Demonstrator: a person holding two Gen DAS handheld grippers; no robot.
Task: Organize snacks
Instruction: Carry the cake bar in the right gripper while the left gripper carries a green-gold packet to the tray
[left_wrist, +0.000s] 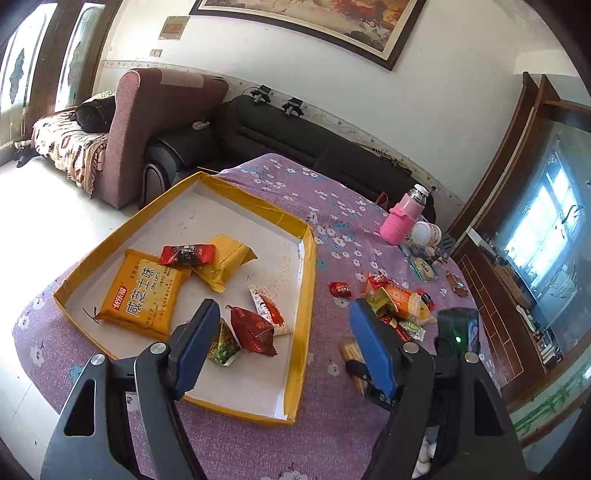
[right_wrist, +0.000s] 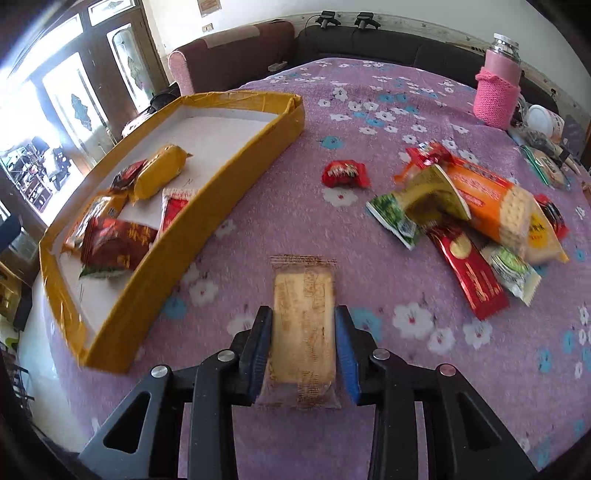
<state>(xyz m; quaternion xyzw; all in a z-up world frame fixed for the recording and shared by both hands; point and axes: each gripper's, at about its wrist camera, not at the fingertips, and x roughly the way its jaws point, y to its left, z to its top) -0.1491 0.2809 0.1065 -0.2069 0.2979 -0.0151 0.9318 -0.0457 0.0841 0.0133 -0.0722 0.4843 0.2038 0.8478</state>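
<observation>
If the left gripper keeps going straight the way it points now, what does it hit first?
Probably the yellow tray: the open left gripper straddles its right wall, with the dark red snack packet just inside. Depth is unclear.

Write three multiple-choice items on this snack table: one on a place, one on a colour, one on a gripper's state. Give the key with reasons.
1. Where does the big yellow biscuit pack lie?
A. inside the yellow-rimmed tray
B. on the sofa
C. beside the flask

2. What colour is the knitted sleeve on the flask?
A. green
B. pink
C. black

3. What is between the fingers of the right gripper?
A. nothing
B. a red candy
C. a pale brown wafer pack

Key: 1 A, it rests on the tray's white floor; 2 B, the sleeve is plainly pink; 3 C, both blue pads flank and touch the wafer pack's sides.
</observation>
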